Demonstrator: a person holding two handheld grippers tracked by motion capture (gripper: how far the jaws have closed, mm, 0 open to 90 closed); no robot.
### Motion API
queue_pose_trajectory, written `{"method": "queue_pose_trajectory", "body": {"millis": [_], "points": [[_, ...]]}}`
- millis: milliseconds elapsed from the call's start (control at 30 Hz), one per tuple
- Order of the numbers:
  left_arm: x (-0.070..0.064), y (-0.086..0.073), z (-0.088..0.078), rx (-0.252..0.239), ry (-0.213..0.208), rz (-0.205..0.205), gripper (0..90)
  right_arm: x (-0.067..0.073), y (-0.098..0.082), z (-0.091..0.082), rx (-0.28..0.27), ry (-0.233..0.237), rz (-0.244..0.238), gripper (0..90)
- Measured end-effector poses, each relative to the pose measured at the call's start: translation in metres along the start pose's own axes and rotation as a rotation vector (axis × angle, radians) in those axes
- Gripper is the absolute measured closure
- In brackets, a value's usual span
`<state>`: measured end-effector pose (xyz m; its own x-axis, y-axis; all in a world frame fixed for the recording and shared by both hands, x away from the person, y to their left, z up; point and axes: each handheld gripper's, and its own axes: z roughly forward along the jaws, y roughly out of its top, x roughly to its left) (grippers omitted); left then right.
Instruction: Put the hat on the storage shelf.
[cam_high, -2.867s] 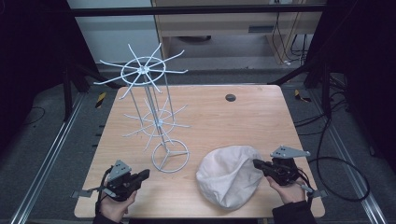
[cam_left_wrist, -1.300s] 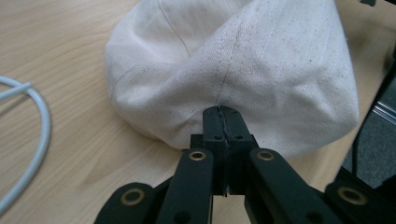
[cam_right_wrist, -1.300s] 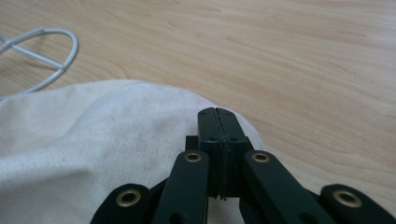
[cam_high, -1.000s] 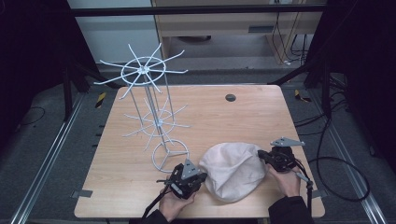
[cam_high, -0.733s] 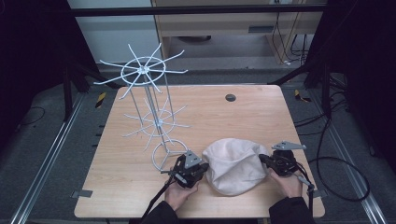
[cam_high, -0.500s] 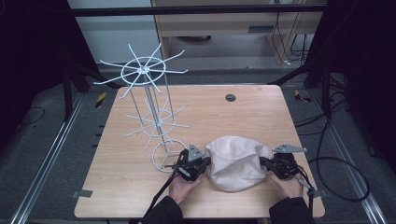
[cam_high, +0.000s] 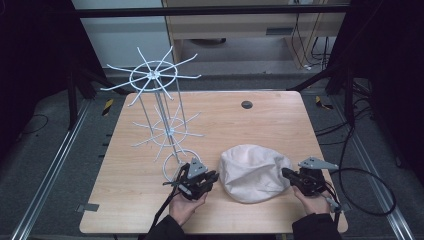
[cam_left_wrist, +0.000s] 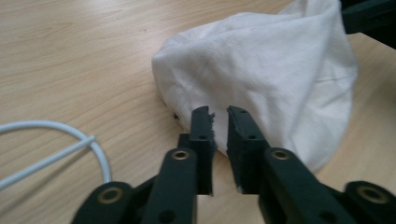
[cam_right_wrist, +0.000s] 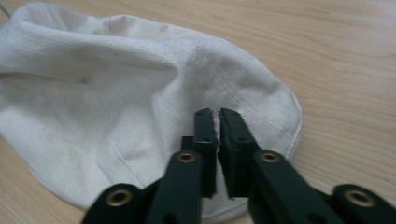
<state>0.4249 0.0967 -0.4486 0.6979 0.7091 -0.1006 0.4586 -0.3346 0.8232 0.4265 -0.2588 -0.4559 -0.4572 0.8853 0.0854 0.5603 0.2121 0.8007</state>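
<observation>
I had the white cloth cap (cam_high: 252, 172) lying near the front edge of the table (cam_high: 260, 115), just right of the wire rack (cam_high: 159, 117). My right gripper (cam_right_wrist: 215, 116) was pinched on its stitched edge, jaws nearly together; my left gripper (cam_left_wrist: 219, 116) sat at the opposite side, jaws narrowly parted, not clearly gripping. It looked soft, light and floppy, so I judged the seamed edge the best hold.

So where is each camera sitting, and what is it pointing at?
High view: above the person's side, looking forward and down at the table, wire rack and white hat; both hands and forearms show.
Left gripper view: rides the left claw, looking along its black jaws at the hat.
Right gripper view: rides the right claw, its jaws over the hat.
All three views share the hat and tabletop.
</observation>
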Motion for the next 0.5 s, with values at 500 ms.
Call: {"method": "queue_pose_trajectory", "body": {"millis": [500], "points": [[-0.031, -0.006, 0.024, 0.046, -0.014, 0.01, 53.9, 0.018, -0.012, 0.008, 0.083, -0.006, -0.058, 66.7]]}}
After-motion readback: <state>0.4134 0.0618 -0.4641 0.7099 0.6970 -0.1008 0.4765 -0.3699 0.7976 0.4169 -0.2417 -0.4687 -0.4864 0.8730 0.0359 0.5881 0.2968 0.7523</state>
